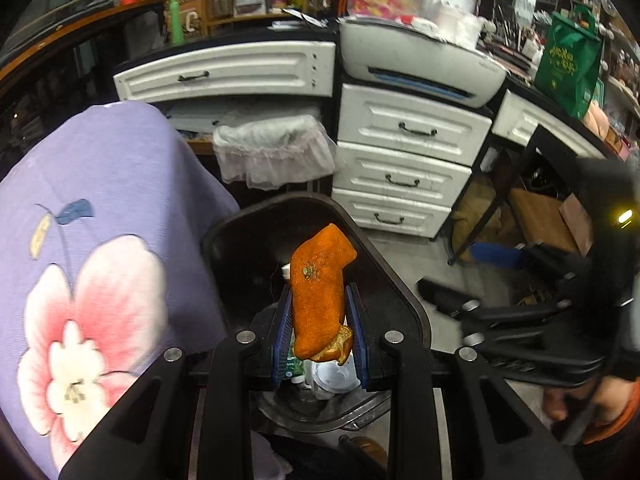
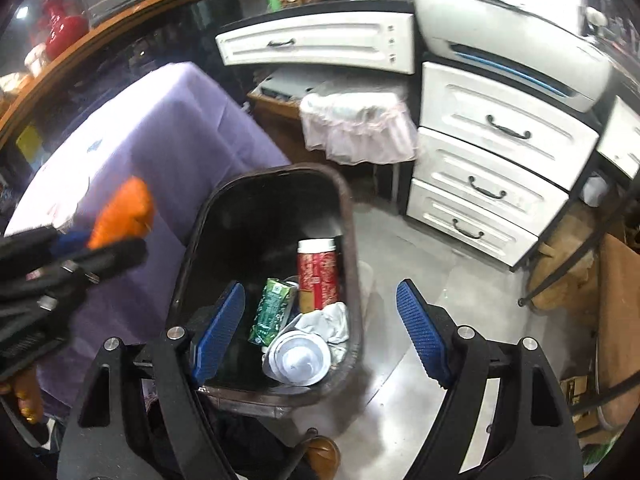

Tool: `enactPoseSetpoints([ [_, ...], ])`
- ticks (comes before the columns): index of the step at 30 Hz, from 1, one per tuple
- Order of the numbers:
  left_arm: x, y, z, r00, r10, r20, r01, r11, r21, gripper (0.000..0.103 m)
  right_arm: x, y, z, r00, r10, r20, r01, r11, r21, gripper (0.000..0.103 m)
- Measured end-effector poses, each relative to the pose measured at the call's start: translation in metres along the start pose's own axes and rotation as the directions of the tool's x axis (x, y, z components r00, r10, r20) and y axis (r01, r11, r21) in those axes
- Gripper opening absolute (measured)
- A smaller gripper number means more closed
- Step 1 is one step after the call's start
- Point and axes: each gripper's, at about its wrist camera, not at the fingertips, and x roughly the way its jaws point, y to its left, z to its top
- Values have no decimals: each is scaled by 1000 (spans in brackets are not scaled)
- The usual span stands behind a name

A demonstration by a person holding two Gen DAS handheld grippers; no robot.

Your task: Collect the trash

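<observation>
Blurred in the right wrist view: left tongs [image 2: 100, 240] and peel [image 2: 124, 212]. Blurred too in the left wrist view, right tongs [image 1: 500, 304], cut by the edge. Bin [image 1: 408, 300] contents mostly hidden behind peel [image 1: 320, 292].

We read only one mark: a large white letter "C" on each of two brown cardboard boxes [image 1: 187, 0] on the shelf. Print on the green fabric bag [image 1: 566, 64] stays illegible to us.

Dark bin [image 2: 348, 216] on grey floor [image 2: 400, 240].
</observation>
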Motion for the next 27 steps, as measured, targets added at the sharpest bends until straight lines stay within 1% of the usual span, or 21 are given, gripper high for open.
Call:
enactPoseSetpoints([
  [5,18,-8,-4,999,-14,-47,15,1000,21,26,-16,-14,-6,999,-38,18,38,999,23,78],
  [8,24,-10,-6,998,-17,-67,18,1000,25,31,-21,-22,-10,998,-58,19,57,998,34,78],
  [9,26,-11,-7,997,-16,-72,18,999,29,35,-21,-23,-11,998,-61,19,61,997,37,78],
  [10,26,-12,-7,997,-15,-74,18,999,31,44,-23,-25,-13,998,-67,19,66,997,41,78],
  [11,26,-12,-7,997,-16,-72,18,999,30,49,-24,-27,-14,997,-74,21,73,996,44,78],
  [12,25,-12,-8,997,-19,-69,20,999,27,59,-25,-27,-15,997,-80,24,79,996,47,78],
  [13,22,-13,-8,998,-24,-61,25,999,23,63,-28,-28,-16,996,-85,28,83,995,51,78],
  [17,7,-14,-6,999,-31,-39,32,999,26,69,-44,-28,-15,994,-88,64,83,994,67,78],
  [18,1,-14,-6,999,-33,-25,33,999,27,71,-48,-27,-14,993,-91,77,86,994,67,78],
  [20,-22,-11,-7,999,-30,30,29,999,26,77,-64,-19,-13,987,-102,127,94,993,72,79],
  [21,-37,-8,-8,998,-20,65,19,1000,24,84,-71,-16,-13,983,-106,149,96,993,75,80],
  [22,-50,-5,-10,995,-7,104,4,1000,21,90,-80,-11,-12,977,-113,181,100,992,81,85],
  [23,-63,-2,-11,990,15,141,-18,1000,19,93,-91,-4,-12,966,-119,229,101,991,90,87],
  [24,-80,2,-15,980,48,191,-52,999,15,97,-102,2,-12,955,-118,272,95,991,96,88],
  [25,-92,5,-17,971,70,227,-75,997,13,97,-114,10,-13,939,-113,323,86,991,98,89],
  [27,-127,15,-28,934,139,329,-151,988,10,97,-137,29,-13,905,-107,411,73,993,98,96],
])
